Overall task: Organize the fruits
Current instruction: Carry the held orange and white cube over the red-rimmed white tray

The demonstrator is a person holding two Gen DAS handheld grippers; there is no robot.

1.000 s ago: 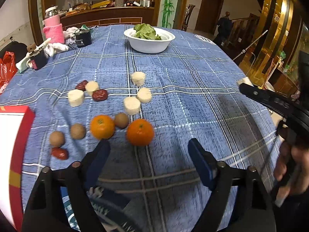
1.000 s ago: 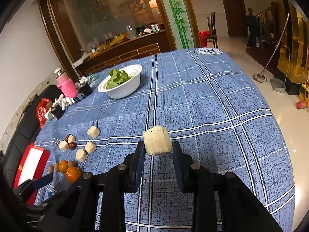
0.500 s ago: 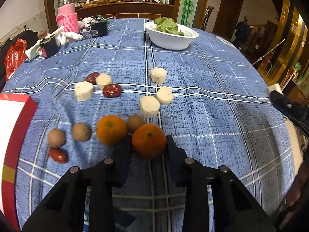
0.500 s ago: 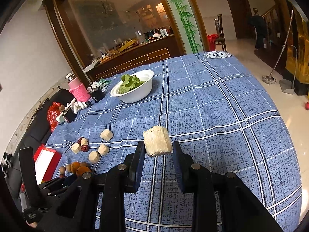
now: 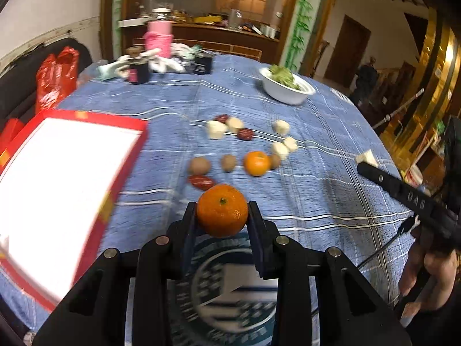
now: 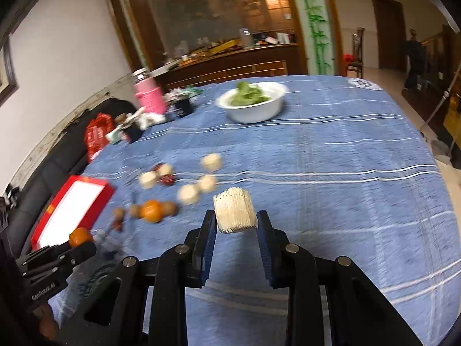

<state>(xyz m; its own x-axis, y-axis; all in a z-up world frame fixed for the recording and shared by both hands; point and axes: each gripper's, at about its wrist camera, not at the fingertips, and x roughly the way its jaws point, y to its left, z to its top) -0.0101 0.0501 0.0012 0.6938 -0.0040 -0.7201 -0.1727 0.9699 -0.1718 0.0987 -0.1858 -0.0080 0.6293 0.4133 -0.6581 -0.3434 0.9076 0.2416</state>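
From the left wrist, your left tool (image 5: pixel 222 218) is clamped on an orange (image 5: pixel 222 210), lifted above the bench (image 5: pixel 317 190) beside the red box (image 5: pixel 66 190) (another orange (image 5: pixel 256 163) lies ahead). From the right wrist, your right tool (image 6: pixel 235 229) grips a pale fibrous chunk (image 6: pixel 235 214) above the bench.
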